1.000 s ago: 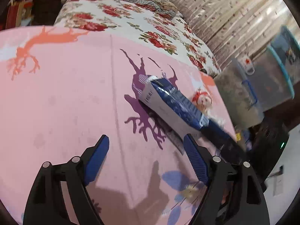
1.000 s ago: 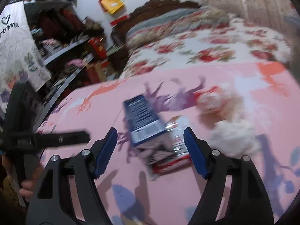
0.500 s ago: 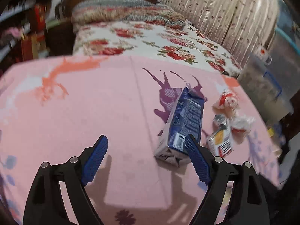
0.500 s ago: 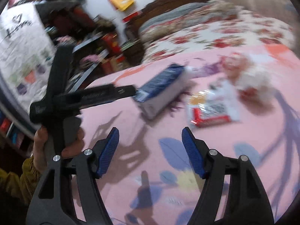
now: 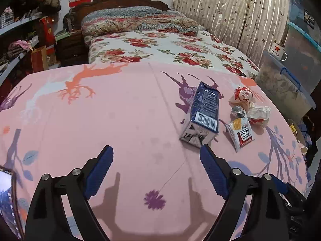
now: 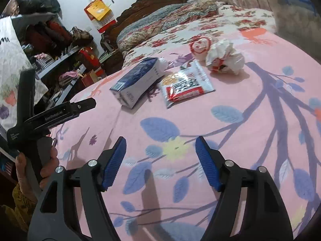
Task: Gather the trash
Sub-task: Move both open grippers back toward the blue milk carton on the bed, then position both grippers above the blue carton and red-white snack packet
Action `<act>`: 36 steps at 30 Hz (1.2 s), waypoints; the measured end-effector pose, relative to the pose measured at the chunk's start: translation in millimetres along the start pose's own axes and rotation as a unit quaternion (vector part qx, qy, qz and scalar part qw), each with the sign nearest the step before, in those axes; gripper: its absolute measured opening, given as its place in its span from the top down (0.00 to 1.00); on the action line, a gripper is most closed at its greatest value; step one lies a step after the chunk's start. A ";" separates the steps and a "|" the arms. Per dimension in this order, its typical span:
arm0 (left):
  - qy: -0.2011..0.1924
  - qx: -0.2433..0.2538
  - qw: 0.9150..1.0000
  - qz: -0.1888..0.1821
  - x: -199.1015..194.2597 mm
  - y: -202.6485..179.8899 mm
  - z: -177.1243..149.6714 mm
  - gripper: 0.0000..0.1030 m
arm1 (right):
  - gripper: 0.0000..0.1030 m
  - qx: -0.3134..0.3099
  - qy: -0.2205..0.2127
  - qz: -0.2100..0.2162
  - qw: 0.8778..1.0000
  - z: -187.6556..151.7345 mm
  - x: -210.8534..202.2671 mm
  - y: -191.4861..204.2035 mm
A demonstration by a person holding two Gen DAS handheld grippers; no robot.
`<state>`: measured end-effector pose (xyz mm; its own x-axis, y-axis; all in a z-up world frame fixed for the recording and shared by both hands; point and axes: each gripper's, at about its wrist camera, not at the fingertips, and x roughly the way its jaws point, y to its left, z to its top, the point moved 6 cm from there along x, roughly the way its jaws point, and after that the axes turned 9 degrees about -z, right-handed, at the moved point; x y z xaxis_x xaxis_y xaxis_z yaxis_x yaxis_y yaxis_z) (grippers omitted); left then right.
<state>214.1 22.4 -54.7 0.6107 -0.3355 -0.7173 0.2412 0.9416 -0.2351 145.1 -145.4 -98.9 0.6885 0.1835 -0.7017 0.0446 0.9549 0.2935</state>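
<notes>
Both grippers have drawn back toward the near edge of the pink blanket [image 5: 120, 120], so the trash now lies farther ahead of them than a second ago. Held low over the cloth, the left gripper [image 5: 156, 166] has its blue pads spread wide with nothing between them — the blue milk carton [image 5: 202, 114] lies on its side just beyond its right finger. To the carton's right lie a red-and-white snack packet [image 5: 241, 134], a crumpled white wrapper [image 5: 258, 114] and a wrapper with a cartoon face [image 5: 242, 96], all close together. Nearer the right side, the right gripper [image 6: 160, 156] is likewise wide open and empty, hovering over the leaf pattern, well short of the packet. At far left a hand [image 6: 32, 166] grips the left gripper's handle upright.
</notes>
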 end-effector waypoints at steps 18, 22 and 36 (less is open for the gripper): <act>0.001 -0.054 0.997 0.059 -12.0 62.1 -43.2 0.14 | 0.03 -0.005 0.020 -0.019 1.000 -19.3 7.9 26.9; -0.005 -0.034 0.998 0.058 -14.5 55.6 -44.8 0.08 | 0.03 0.008 0.023 -0.001 1.000 -17.4 7.2 22.9; -0.071 -0.049 0.982 0.168 -44.8 61.7 -48.3 0.08 | 0.03 0.039 0.016 0.032 0.999 -14.7 5.6 16.6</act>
<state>165.2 97.0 -68.8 0.7444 0.0005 -0.6677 -0.0611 0.9959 -0.0674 139.1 -125.1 -107.5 0.6678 0.2514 -0.7006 0.0589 0.9204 0.3865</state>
